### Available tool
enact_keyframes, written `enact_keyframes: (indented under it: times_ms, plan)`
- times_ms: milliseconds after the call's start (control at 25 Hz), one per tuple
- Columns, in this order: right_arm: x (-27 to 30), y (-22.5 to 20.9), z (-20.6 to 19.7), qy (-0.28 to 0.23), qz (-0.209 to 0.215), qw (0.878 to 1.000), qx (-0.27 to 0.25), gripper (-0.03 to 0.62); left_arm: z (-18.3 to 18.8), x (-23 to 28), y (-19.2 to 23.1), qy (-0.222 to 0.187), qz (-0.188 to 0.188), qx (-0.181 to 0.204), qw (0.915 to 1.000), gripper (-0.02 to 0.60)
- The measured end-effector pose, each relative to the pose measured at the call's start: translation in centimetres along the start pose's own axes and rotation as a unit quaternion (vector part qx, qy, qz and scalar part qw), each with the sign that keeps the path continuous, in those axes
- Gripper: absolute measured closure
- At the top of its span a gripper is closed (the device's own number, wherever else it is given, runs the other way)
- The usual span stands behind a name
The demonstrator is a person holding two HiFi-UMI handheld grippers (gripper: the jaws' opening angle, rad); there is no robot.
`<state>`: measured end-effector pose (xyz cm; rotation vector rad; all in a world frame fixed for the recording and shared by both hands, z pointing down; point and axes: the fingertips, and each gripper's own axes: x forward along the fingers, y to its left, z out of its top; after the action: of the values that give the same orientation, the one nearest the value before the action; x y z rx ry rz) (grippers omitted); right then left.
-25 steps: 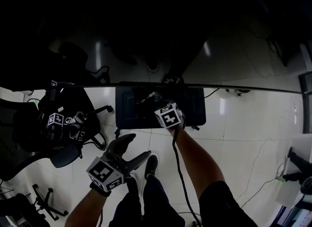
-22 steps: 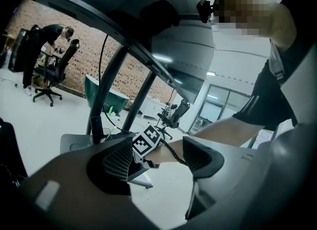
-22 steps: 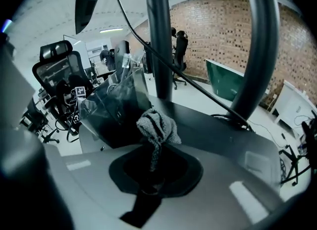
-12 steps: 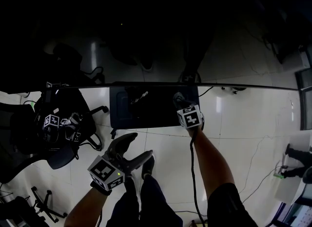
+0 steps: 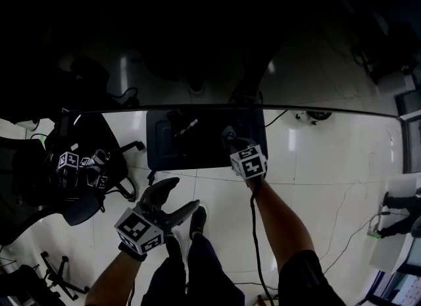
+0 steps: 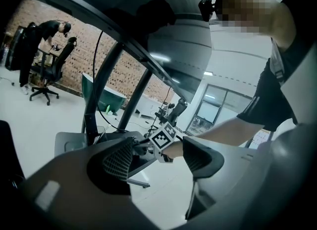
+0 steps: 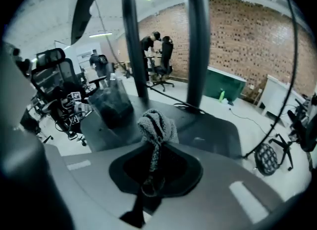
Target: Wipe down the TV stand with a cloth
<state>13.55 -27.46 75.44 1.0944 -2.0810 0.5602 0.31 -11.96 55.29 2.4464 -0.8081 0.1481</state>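
Stand: my right claw clamps the cloth near the front right corner. I should press flat and overlap strokes. My left claw is released, empty.

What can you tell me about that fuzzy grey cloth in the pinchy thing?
The fuzzy grey cloth looks woolly and knobbly, with darker stripes across it. It is scrunched into a soft lump, and a thin tail runs back between the jaws of the right gripper, which pinch it. The lump pokes out in front of the jaws, over the flat dark base of the TV stand. Whether it touches the base cannot be told.
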Motion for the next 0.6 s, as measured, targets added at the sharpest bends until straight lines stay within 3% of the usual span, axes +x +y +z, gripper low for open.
enact_keyframes:
  times_ms: [120,240,400,600]
  plan:
    - [1.4,7.4,0.6,-0.004,0.055,0.998,-0.025,0.571,0.0,-0.6,-0.2,0.0,0.004,0.003,1.0,0.238]
    - [3.0,11.4,0.0,0.008,0.08,0.996,-0.033,0.571,-0.5,-1.2,0.0,0.0,0.007,0.008,0.9999,0.239]
    - [3.8,11.8,-1.5,0.024,0.077,0.996,-0.04,0.571,-0.6,-1.7,0.4,0.004,0.019,0.006,0.9998,0.238]
    - [2.0,8.1,-3.1,0.026,0.054,0.997,-0.058,0.571,-1.5,-1.3,0.3,0.012,0.015,0.002,0.9998,0.238]
